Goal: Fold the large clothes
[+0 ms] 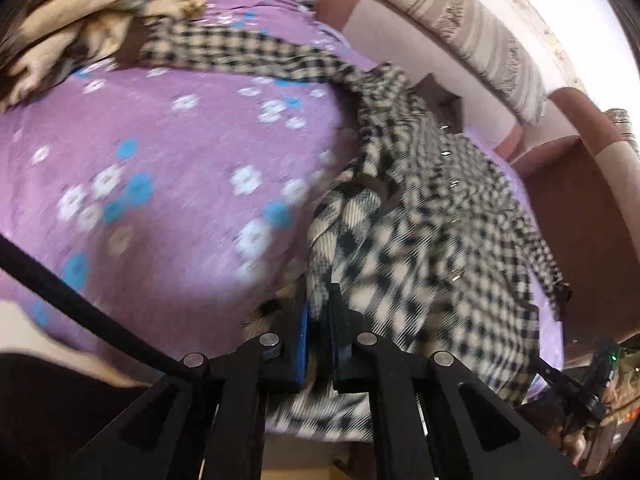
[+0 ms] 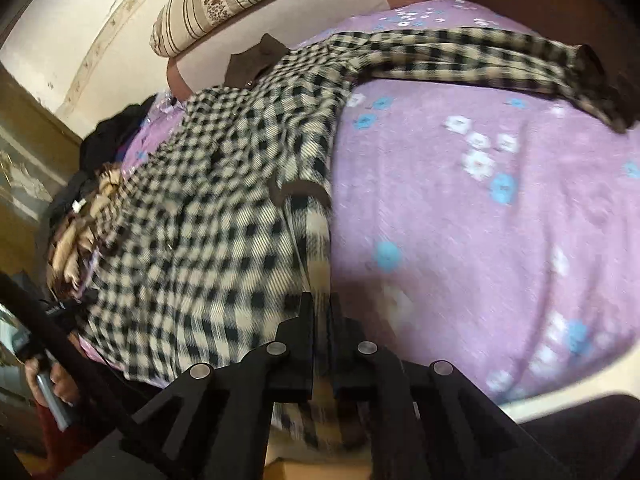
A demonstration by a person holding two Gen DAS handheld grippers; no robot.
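Both hand-held grippers, left (image 1: 318, 320) and right (image 2: 322, 320), pinch the checked coat's (image 2: 224, 216) hem; sleeve (image 2: 480, 60) at one o'clock, no fold made yet on the bed (image 2: 480, 240).

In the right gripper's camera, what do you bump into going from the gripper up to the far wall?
right gripper pinching the hem → checkered shirt → its brown collar → striped cushion → wall

Purple floral bedsheet (image 1: 160, 128), striped bolster (image 2: 208, 12).
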